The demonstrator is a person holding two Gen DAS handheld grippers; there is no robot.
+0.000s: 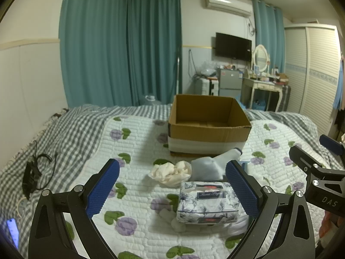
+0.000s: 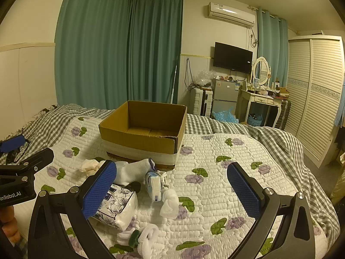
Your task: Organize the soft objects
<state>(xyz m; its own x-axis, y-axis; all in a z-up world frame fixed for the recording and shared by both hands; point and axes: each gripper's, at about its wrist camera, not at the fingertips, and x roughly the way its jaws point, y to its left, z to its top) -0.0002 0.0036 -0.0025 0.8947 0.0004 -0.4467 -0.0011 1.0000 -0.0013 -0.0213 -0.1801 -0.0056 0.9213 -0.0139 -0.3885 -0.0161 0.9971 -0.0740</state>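
My left gripper (image 1: 172, 190) and right gripper (image 2: 172, 192) gape wide, holding nothing. The tissue pack (image 1: 208, 202) lies near me, before the cardboard box (image 1: 207, 127); light, squashy, best pinched across its short sides.

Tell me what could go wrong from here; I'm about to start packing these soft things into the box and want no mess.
1. The floral tissue pack is bulky; pinched off-centre by the open left gripper, it may sag or slip.
2. The small white socks lie close to the tissue packet; the right gripper might snag both.
3. The cardboard box rests on a soft quilt and may shift if bumped.
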